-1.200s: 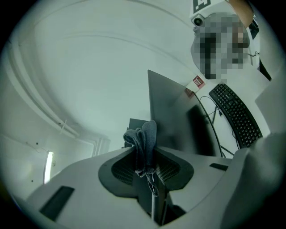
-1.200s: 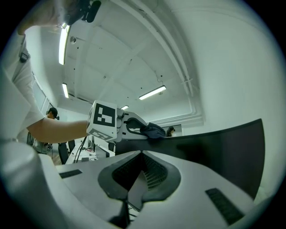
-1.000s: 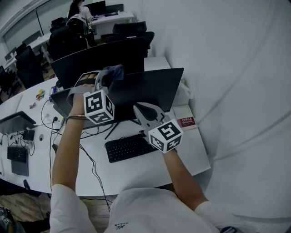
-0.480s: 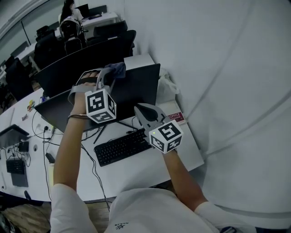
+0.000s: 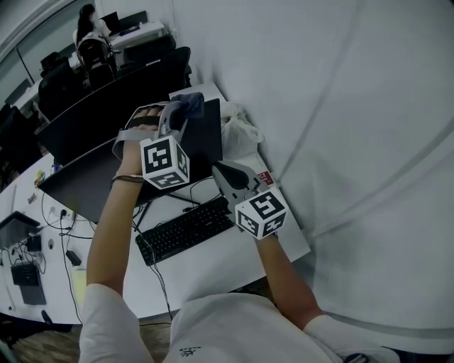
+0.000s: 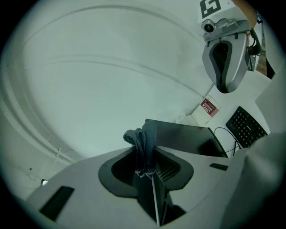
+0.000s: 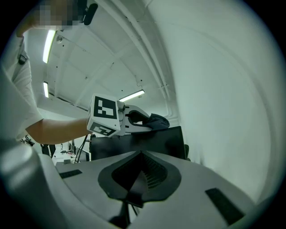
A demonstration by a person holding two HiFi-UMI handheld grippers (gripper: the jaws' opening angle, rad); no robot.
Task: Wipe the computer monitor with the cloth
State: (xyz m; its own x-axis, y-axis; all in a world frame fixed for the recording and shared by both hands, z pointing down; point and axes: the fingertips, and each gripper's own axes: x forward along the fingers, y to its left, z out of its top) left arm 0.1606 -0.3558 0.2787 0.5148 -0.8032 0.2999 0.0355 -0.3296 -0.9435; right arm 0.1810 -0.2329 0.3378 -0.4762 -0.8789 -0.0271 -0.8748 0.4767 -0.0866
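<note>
My left gripper is shut on a bunched blue-grey cloth, which sits at the top right corner of the dark monitor. In the left gripper view the cloth sticks up from between the closed jaws of my left gripper, with the monitor just beyond. My right gripper hovers lower, in front of the monitor's right end above the desk, shut on nothing. The right gripper view shows that gripper with its jaws together, looking up at the cloth on the monitor's top edge.
A black keyboard lies on the white desk below the monitor, with cables to its left. A white bag and a box with a red label sit by the wall at the right. More desks, chairs and a seated person are behind.
The left gripper with the cloth has slid rightwards along the monitor's top edge to its right corner. The head view has swung right. The right gripper has kept its place.
</note>
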